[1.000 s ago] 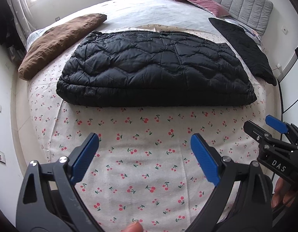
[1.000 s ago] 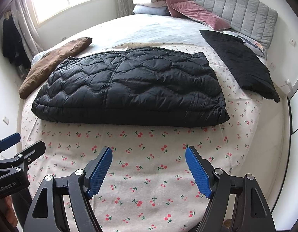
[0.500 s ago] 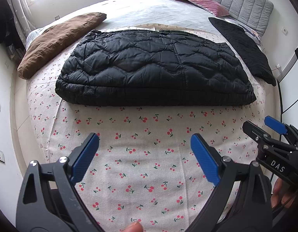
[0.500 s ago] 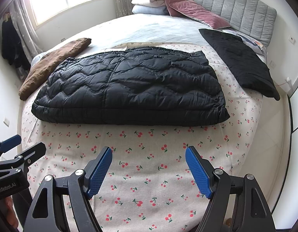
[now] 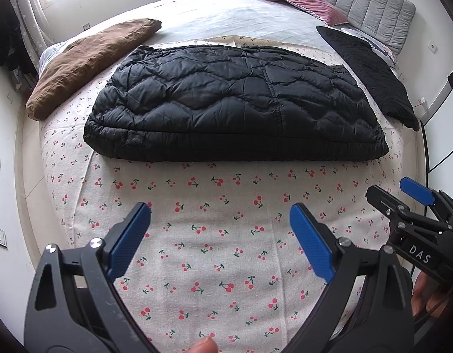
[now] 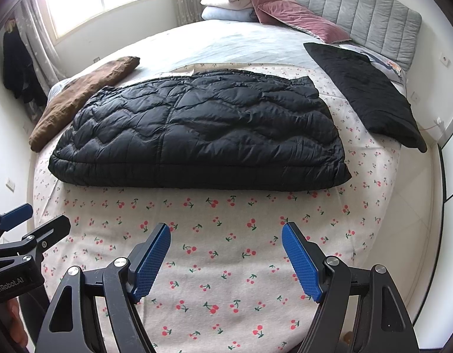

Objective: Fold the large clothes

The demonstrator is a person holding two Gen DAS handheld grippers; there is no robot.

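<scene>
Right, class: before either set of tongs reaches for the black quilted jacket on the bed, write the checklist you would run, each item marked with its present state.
1. Left tongs open and empty: ok.
2. Right tongs open and empty: ok.
3. Black quilted jacket lies flat on the cherry-print sheet, near edge in view: ok.
4. Nothing rests on the jacket: ok.
5. Brown garment and black cloth lie clear of the jacket: ok.
6. Sleeves tucked inside the fold: cannot tell.
</scene>
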